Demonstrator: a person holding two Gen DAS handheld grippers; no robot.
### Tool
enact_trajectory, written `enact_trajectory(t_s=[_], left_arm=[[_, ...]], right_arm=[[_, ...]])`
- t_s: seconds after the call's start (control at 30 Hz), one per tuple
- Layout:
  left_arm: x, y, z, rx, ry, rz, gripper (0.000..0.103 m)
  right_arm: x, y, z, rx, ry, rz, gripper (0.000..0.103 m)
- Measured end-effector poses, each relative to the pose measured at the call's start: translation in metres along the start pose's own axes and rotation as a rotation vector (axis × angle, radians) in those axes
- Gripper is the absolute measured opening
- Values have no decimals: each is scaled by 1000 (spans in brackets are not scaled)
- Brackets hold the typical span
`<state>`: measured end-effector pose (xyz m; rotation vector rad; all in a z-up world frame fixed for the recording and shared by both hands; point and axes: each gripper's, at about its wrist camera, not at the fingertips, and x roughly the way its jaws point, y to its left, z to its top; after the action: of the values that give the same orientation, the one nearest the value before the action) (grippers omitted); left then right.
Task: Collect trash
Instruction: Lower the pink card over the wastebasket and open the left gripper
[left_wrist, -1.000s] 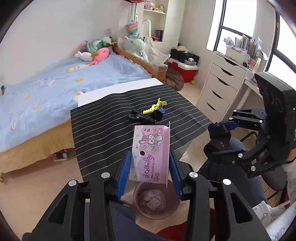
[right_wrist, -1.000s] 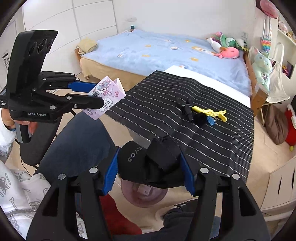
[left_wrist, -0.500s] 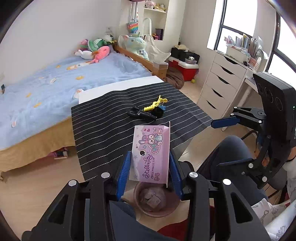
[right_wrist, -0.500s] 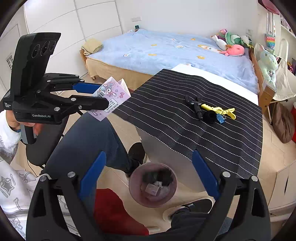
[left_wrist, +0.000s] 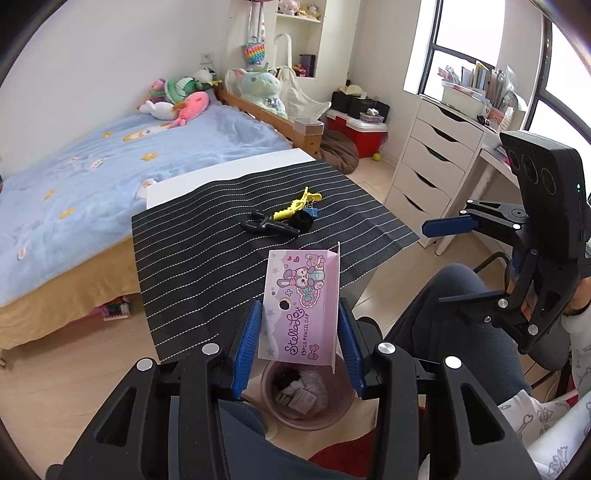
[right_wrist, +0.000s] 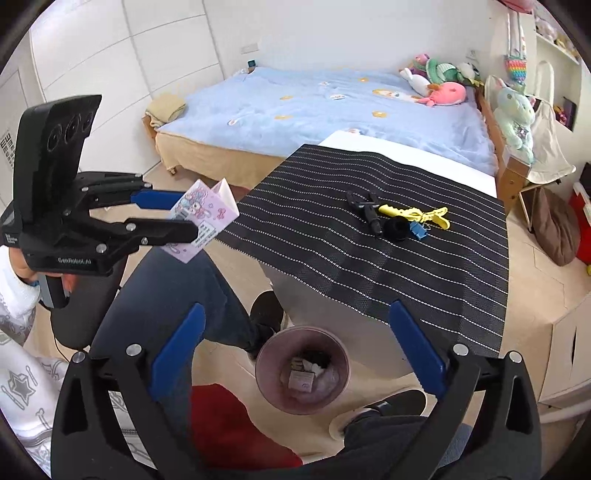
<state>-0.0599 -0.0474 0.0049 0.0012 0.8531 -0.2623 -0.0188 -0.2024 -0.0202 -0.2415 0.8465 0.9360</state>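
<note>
Pink carton (left_wrist: 301, 302) is sitting clamped between the left gripper (left_wrist: 298, 334) fingers, hanging right above the pink bin (right_wrist: 302, 371). Right gripper (right_wrist: 295, 347) is hovering over the bin too, jaws just opening wide, nothing between them. Bin is sitting beside the striped table (right_wrist: 424, 266).

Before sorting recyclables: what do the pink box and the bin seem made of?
Pink box: thin printed card, it seems, slightly glossy; folded flaps and crisp edges show. Bin: probably plastic, smooth pinkish wall, faintly translucent.
</note>
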Motion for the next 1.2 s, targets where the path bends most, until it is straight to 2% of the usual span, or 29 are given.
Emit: enact_trajectory(t_s=[0.27, 0.77, 0.83, 0.93, 1.0, 1.13, 1.2], left_arm=[[4, -10, 0, 32, 14, -25, 41], [9, -27, 0, 88, 49, -54, 44], [11, -28, 0, 87, 55, -65, 48], [14, -28, 0, 86, 63, -71, 62], [15, -27, 0, 79, 57, -79, 83], [15, -27, 1, 67, 43, -82, 86], [14, -25, 0, 61, 35, -73, 91]], right_arm=[[-12, -4, -1, 8, -20, -90, 98], [-29, -25, -5, 81, -54, -138, 98], [-31, -27, -6, 89, -60, -141, 98], [-33, -31, -7, 103, -66, -143, 98], [-34, -33, -8, 110, -67, -144, 98], [-33, -33, -8, 110, -66, -140, 98], [-32, -32, -8, 107, -65, -132, 98]])
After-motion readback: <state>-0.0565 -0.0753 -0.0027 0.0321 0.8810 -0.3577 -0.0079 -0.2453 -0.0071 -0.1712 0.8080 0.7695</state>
